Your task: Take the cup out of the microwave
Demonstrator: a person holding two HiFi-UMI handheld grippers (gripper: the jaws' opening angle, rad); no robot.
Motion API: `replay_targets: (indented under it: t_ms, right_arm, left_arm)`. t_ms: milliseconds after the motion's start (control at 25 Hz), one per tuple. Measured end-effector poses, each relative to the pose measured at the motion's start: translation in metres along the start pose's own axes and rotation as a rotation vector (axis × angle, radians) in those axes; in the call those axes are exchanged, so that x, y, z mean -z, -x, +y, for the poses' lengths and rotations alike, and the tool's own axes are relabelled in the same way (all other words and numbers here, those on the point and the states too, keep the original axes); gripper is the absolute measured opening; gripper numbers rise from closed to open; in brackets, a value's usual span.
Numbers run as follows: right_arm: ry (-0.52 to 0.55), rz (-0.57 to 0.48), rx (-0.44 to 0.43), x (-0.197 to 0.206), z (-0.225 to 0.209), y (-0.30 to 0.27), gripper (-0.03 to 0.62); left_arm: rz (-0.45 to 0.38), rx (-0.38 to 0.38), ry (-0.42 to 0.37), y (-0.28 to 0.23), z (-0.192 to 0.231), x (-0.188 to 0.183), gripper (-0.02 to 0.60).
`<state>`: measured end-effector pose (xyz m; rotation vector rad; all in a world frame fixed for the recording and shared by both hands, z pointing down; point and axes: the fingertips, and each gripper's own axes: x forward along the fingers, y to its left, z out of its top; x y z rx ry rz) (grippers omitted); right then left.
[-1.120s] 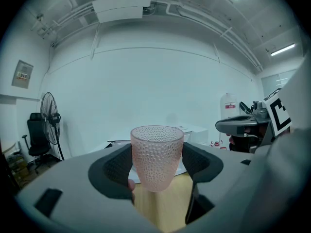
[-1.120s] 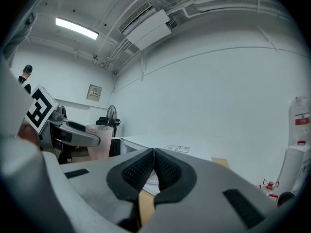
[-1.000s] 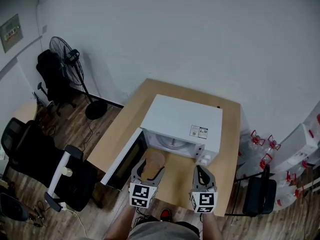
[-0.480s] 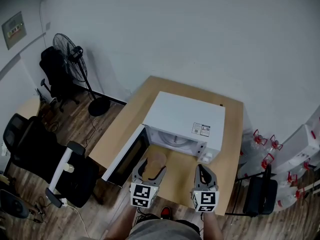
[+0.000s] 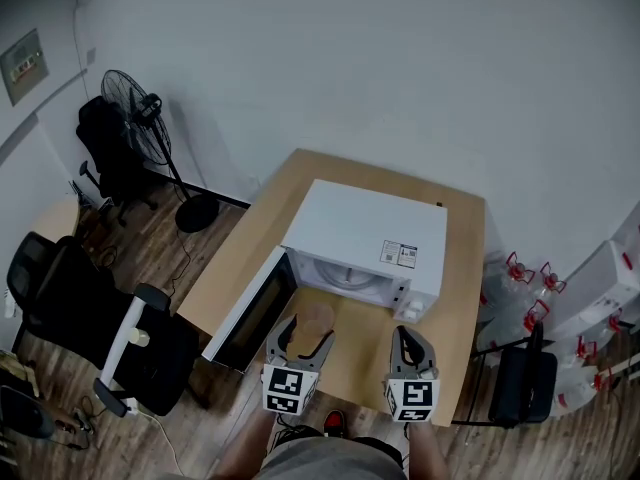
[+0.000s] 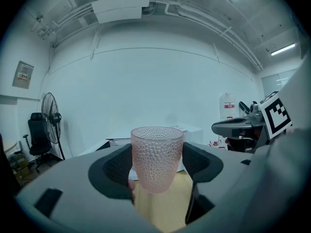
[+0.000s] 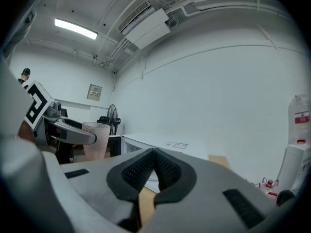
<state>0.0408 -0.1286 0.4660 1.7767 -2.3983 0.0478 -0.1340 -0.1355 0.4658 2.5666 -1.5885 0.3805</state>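
Your left gripper (image 6: 156,165) has its fingers closed on the sides of a pink dimpled glass cup (image 6: 156,155), held upright outside the white microwave (image 5: 365,230), just in front of its open cavity and above the bare front strip of the bench (image 5: 462,268). Your right gripper (image 7: 153,165) hangs beside it, fingers pressed together on nothing. The microwave door (image 5: 250,313) stands swung out at the cup's left. A sticker (image 5: 401,255) on the oven's top carries print too small to read. Bare bench runs along the oven's right side; the front edge lies near both grippers.
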Motion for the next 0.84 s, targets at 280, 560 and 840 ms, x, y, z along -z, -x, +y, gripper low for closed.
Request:
replay_targets:
  t_ms: [280,560,840]
  right_arm:
    - [-0.002,0.002,0.008,0.0011,-0.004,0.0021,0.018]
    - [-0.001,0.004,0.009,0.0009,-0.0016,0.0049,0.018]
    - [-0.001,-0.002,0.013,0.0009,-0.0003,0.0061,0.018]
  left_arm:
    - [0.002,0.009,0.0,-0.0009,-0.0051,-0.0001,0.339]
    - [0.0,0.016,0.003,0.0019,-0.0074,-0.0012,0.339]
    - [0.004,0.018,0.001,0.0036,-0.0068,0.0004,0.339]
